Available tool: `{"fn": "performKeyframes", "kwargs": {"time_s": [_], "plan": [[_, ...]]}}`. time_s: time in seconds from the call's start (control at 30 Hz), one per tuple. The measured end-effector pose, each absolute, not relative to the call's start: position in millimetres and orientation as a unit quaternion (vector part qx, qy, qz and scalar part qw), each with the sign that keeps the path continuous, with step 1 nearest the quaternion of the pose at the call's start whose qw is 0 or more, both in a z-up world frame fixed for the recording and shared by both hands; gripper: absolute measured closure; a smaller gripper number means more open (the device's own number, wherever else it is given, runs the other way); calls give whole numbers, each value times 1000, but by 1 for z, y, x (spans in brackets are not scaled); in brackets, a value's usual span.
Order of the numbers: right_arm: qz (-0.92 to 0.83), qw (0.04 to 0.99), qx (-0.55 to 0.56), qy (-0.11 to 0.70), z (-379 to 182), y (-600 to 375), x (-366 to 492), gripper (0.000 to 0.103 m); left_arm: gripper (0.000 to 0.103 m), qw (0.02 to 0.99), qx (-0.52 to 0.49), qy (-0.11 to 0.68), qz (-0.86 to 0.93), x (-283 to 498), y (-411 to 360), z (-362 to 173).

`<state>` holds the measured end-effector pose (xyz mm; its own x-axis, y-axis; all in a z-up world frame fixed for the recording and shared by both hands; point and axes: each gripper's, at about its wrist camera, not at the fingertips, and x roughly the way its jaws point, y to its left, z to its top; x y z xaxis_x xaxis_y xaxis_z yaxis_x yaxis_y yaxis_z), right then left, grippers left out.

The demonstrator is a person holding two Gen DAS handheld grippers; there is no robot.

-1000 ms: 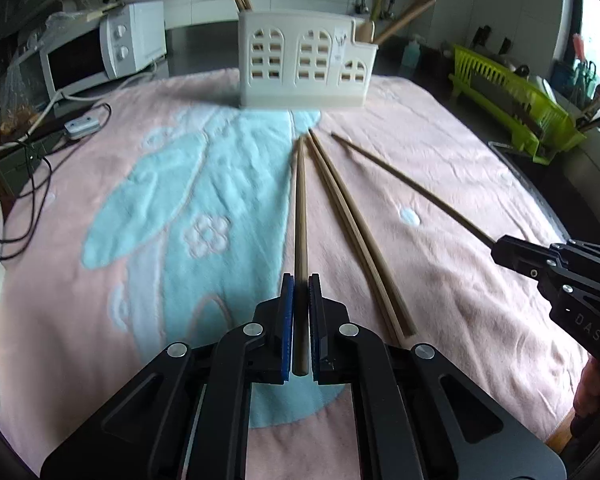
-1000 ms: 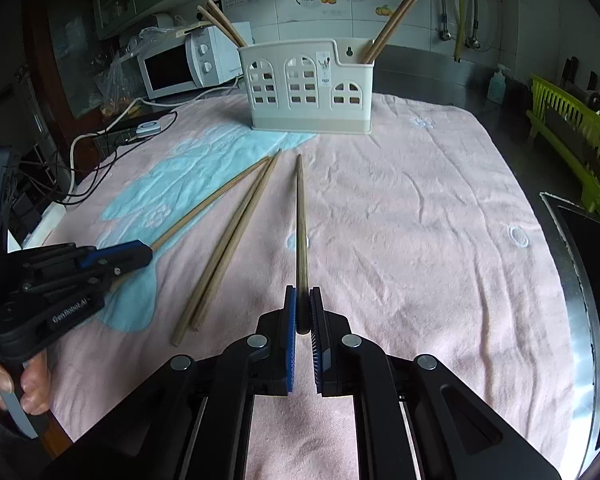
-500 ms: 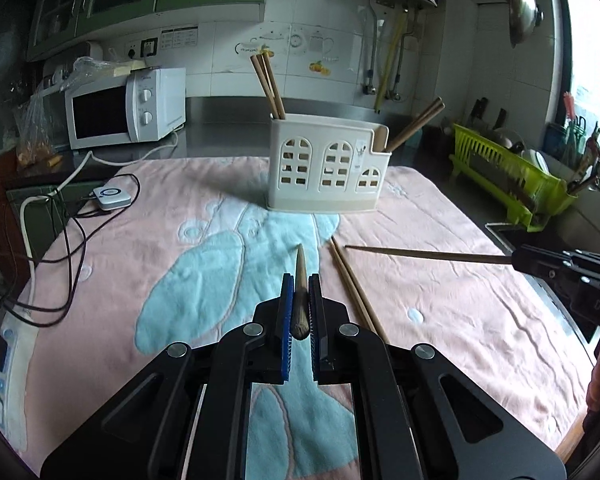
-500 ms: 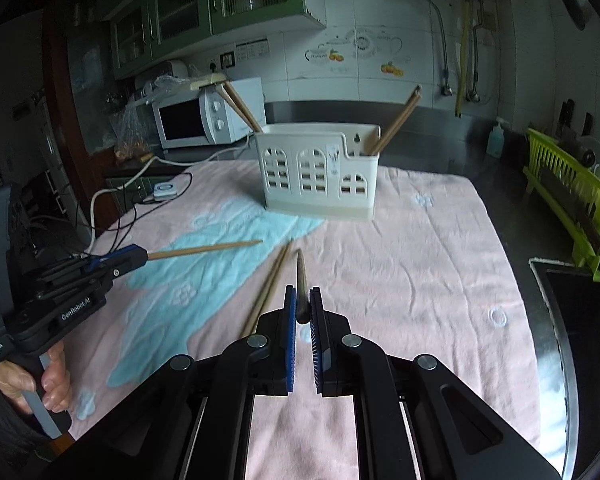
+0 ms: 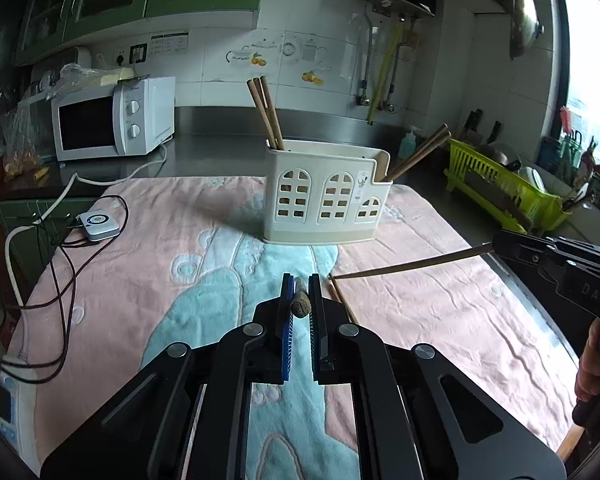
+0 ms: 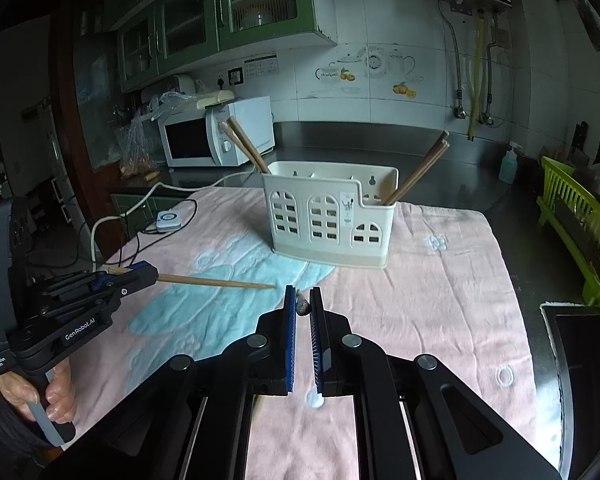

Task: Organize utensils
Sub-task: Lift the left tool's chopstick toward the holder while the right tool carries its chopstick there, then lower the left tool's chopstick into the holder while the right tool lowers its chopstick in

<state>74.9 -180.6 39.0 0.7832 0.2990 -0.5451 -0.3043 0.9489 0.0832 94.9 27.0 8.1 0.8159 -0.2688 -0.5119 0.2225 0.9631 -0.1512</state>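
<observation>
My left gripper (image 5: 300, 285) is shut on a wooden chopstick (image 5: 301, 307) that I see end-on, lifted above the towel. My right gripper (image 6: 302, 294) is shut on a second chopstick (image 6: 302, 305), also pointing away toward the cream utensil holder (image 6: 332, 220). Each wrist view shows the other gripper from the side: the right one (image 5: 500, 245) with its chopstick (image 5: 412, 266) sticking out, the left one (image 6: 142, 276) with its chopstick (image 6: 216, 281). The holder (image 5: 324, 200) has a chopstick pair (image 5: 266, 112) at its left end and another (image 5: 418, 156) at its right. Two chopsticks (image 5: 338, 298) lie on the towel, mostly hidden behind my fingers.
A pink and blue towel (image 5: 180, 240) covers the table. A white microwave (image 5: 112, 120), a small white device (image 5: 98, 224) and loose cables (image 5: 60, 264) lie at the left. A green dish rack (image 5: 504, 188) stands at the right. A person's hand (image 6: 48, 392) grips the left handle.
Both grippers have risen off the towel, each lifting its chopstick with it, and have tilted up so the wall and cabinets come into view. Two chopsticks stayed on the towel.
</observation>
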Motion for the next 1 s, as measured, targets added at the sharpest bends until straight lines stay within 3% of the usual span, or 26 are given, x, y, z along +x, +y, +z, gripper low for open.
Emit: {"fn": "performKeyframes", "kwargs": {"time_s": [0.63, 1.0], "plan": [[173, 951, -45, 252, 137, -189, 115, 96, 98, 953, -32, 255, -159, 141, 16, 85], [156, 960, -57, 226, 191, -203, 140, 96, 98, 966, -53, 200, -157, 166, 17, 146]]}}
